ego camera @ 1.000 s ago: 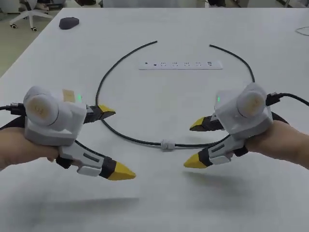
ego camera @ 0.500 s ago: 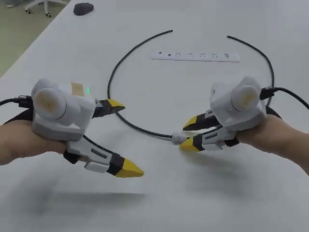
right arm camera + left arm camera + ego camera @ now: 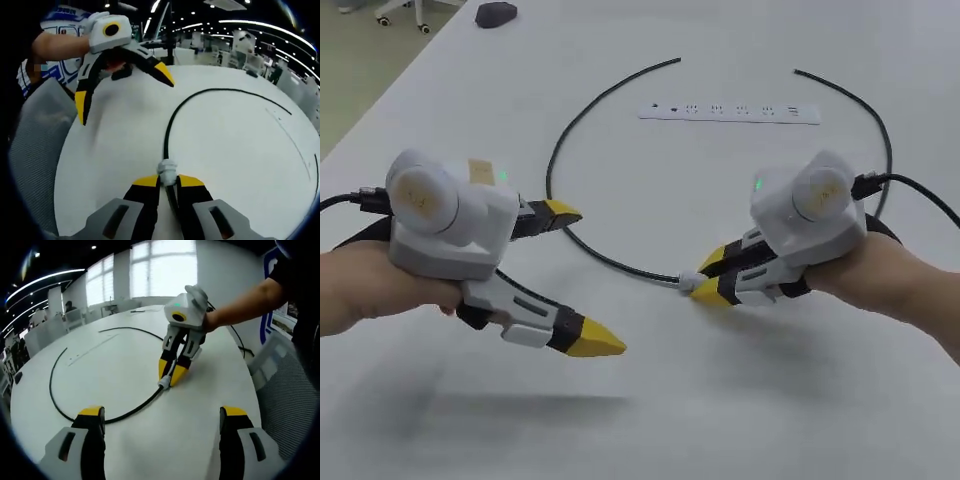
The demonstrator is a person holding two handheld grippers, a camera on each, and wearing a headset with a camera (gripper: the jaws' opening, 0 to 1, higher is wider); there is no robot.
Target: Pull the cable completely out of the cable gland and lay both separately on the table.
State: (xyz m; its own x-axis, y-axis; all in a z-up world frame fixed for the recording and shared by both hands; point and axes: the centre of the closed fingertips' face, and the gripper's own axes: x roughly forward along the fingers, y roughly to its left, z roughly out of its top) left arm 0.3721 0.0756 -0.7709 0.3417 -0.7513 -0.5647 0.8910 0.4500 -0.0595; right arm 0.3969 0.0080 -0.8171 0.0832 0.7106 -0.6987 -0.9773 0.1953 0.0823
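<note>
In the head view, the right tool (image 3: 705, 280) sat right of centre with its jaws drawn narrow, pinching the white cable gland (image 3: 688, 284) at their yellow tips just above the white counter (image 3: 770, 400). The right gripper view showed the gland between the tips at lower centre. The black cable (image 3: 549, 178) ran from the gland in a wide arc across the counter towards the upper middle of the frame. Its other part curved behind the right tool towards the upper right. The left tool (image 3: 590, 280) was held at the left, jaws spread wide and holding nothing. A white power strip (image 3: 730, 111) lay inside the arc near the top.
</note>
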